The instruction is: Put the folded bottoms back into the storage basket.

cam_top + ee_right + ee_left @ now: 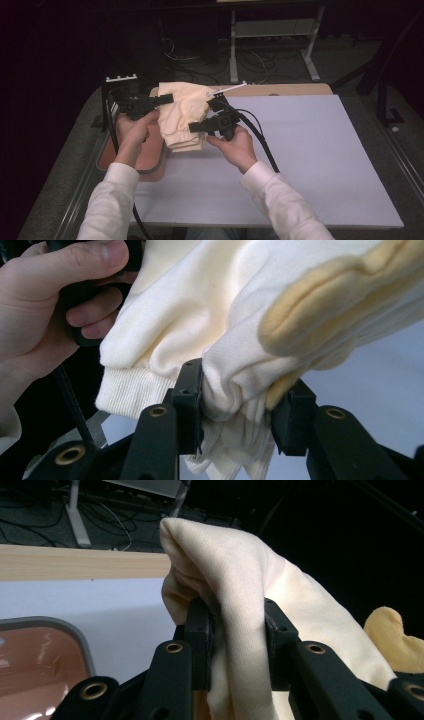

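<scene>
Both tools are clamped on the same cream garment (182,117): my left tool (167,98) pinches a fold at its upper left, and in the left gripper view the cloth bunches thick between the two black jaws; my right tool (194,128) has its jaws closed on a gathered wad lower down, near the ribbed cuff (127,390). I have the garment lifted between my hands, hanging folded over itself, its long axis running roughly from the far edge of the surface toward me, the lower hem drooping to the white board (300,160). It sits at the left side of the surface, just beside the brown tray (152,155), partly over the tray's right rim. A yellow fleecy lining (320,305) shows on the inner face of the cloth. To the right the white board lies bare and wide, so I have plenty of room that way. To the left I see the tray and a black rack with white pegs (120,80) close by my left hand (131,132). A wooden strip (280,90) borders the far edge
</scene>
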